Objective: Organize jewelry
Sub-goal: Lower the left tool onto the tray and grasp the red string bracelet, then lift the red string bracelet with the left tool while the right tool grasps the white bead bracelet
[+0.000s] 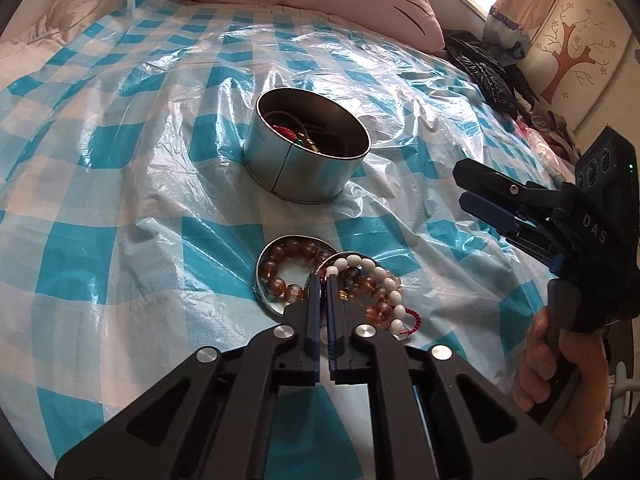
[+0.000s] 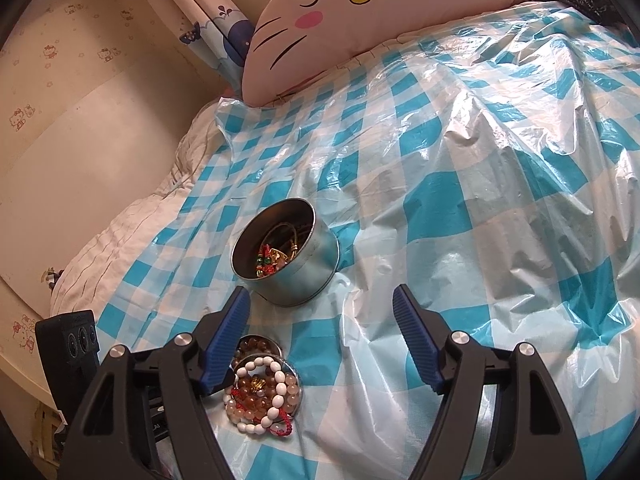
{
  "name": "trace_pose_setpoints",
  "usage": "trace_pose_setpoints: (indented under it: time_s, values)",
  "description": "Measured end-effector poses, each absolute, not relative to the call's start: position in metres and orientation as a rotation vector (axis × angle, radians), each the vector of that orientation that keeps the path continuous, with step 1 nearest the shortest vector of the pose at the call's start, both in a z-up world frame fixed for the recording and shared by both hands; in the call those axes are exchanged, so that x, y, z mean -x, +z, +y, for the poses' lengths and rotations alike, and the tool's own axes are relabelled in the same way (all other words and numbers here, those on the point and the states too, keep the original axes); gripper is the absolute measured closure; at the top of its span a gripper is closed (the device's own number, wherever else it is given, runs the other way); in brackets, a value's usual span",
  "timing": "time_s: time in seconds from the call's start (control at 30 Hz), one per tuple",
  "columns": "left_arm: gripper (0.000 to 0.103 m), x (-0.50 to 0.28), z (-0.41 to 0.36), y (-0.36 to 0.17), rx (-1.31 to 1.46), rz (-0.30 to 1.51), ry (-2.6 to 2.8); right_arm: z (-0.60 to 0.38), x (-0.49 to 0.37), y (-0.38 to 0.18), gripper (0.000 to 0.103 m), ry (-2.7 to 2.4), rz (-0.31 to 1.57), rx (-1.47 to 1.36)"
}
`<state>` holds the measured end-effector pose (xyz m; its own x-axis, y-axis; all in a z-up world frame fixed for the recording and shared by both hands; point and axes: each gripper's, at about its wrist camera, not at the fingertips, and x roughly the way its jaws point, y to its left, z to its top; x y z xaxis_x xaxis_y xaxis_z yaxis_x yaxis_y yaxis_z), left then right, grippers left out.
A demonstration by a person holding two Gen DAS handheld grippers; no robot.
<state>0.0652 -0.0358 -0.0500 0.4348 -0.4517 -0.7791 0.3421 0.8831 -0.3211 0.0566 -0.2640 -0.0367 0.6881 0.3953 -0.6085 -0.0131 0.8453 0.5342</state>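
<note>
Jewelry, namely a white oval-bead bracelet (image 1: 376, 276) and amber round-bead bracelets (image 1: 280, 268), lies heaped on two shallow round metal lids (image 1: 266, 300) directly at the tips of the left gripper (image 1: 323, 280). That gripper's jaws are closed together at the white bracelet's near edge, a white bead at their tips; whether the strand is pinched cannot be told. Beyond the tips stands a round silver metal tin (image 1: 296, 172) holding mixed pieces. The right gripper (image 2: 322, 300) hovers with jaws wide apart and empty, the heap just below its left finger (image 2: 224, 344), the tin ahead of it. All rests on blue-and-white checked plastic sheeting (image 1: 120, 200).
</note>
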Motion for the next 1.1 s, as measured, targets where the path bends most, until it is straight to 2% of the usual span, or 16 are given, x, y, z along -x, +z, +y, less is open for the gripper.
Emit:
trace_pose_setpoints:
  time_s: [0.4, 0.53, 0.7, 1.0, 1.03, 1.1]
  values:
    - [0.101, -0.065, 0.024, -0.022, 0.502, 0.824, -0.597, -0.261, -0.059, -0.042, 0.031, 0.259, 0.819, -0.521]
    - [0.101, -0.065, 0.031, -0.021, 0.531, 0.801, -0.562, -0.247, -0.059, -0.042, 0.030, 0.333, 0.841, -0.486]
    - [0.101, -0.067, 0.050, -0.020, 0.581, 0.763, -0.489, -0.204, -0.057, -0.041, 0.030, 0.456, 0.900, -0.327]
    - [0.101, -0.069, 0.050, -0.022, 0.558, 0.772, -0.466, -0.141, -0.017, -0.031, 0.031, 0.479, 0.890, 0.030]
    - [0.101, -0.069, 0.049, -0.022, 0.552, 0.772, -0.467, -0.138, -0.015, -0.031, 0.032, 0.478, 0.888, 0.052]
    - [0.101, -0.069, 0.048, -0.022, 0.548, 0.774, -0.471, -0.132, -0.013, -0.035, 0.048, 0.469, 0.901, 0.094]
